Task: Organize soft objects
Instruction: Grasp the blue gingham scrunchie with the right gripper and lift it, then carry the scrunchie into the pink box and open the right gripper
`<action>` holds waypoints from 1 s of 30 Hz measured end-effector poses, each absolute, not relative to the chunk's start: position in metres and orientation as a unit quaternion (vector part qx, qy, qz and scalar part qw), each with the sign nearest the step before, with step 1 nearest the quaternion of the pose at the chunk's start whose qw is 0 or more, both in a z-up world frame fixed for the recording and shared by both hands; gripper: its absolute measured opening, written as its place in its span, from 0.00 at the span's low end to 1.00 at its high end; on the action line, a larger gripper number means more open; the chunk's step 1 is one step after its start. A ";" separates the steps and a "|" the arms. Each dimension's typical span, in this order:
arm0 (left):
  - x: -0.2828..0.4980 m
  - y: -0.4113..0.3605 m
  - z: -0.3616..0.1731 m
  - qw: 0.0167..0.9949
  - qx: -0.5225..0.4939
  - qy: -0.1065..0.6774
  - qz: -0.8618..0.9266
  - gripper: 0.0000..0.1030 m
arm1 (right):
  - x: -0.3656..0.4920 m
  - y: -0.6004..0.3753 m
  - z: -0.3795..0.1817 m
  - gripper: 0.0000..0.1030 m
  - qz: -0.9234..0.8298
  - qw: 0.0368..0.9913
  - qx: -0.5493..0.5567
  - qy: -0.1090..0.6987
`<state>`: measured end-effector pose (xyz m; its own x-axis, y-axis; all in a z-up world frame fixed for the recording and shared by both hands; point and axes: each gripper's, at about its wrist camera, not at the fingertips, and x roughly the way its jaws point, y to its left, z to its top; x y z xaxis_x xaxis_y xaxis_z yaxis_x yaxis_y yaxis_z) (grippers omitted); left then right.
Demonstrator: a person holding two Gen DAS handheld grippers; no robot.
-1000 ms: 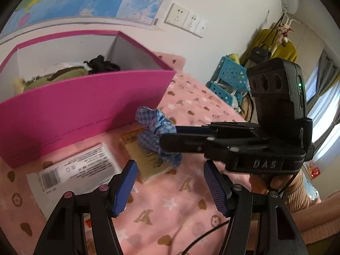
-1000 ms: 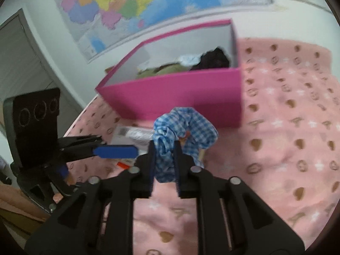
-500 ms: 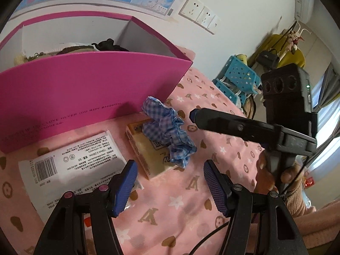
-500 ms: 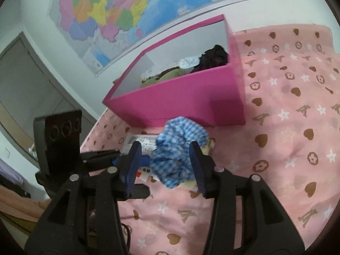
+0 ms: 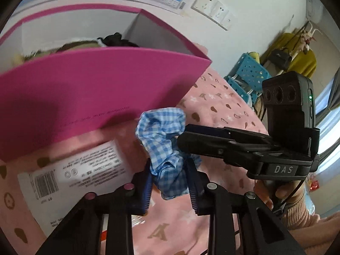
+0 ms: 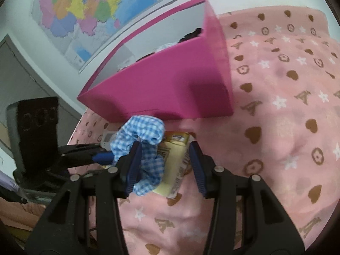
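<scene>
Blue gingham scrunchie [image 5: 164, 142] just in front of pink box [image 5: 102, 89], above pink blanket [image 6: 276, 127]. Your left gripper [image 5: 170, 182] has just clamped shut on its lower folds. Your right gripper [image 6: 164, 165] stands part open, pads off fabric, scrunchie beside one pad. Yellow packet [image 6: 172, 161] and white packet [image 5: 80, 174] lie near box front

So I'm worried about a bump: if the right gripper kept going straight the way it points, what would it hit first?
Probably the yellow packet lying between its open fingers, with the blue checked scrunchie at its left finger. The pink box stands beyond; depth is hard to judge.
</scene>
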<state>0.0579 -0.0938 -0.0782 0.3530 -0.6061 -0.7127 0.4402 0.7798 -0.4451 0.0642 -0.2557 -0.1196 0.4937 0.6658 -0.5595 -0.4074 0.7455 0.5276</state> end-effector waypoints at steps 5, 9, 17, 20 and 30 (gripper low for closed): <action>0.058 -0.088 -0.080 0.816 -0.090 0.469 -0.326 0.26 | 0.065 -0.244 -0.117 0.47 0.327 0.851 0.140 0.386; 0.060 -0.088 -0.082 0.813 -0.090 0.470 -0.332 0.26 | 0.065 -0.233 -0.116 0.40 0.346 0.850 0.115 0.380; 0.058 -0.084 -0.064 0.820 -0.085 0.450 -0.343 0.26 | 0.060 -0.241 -0.110 0.07 0.360 0.845 0.129 0.374; 0.057 -0.084 -0.043 0.828 -0.082 0.428 -0.352 0.26 | 0.052 -0.250 -0.089 0.07 0.362 0.855 0.129 0.349; 0.101 -0.088 0.019 0.858 -0.062 0.374 -0.347 0.26 | 0.074 -0.255 -0.020 0.07 0.345 0.888 0.091 0.290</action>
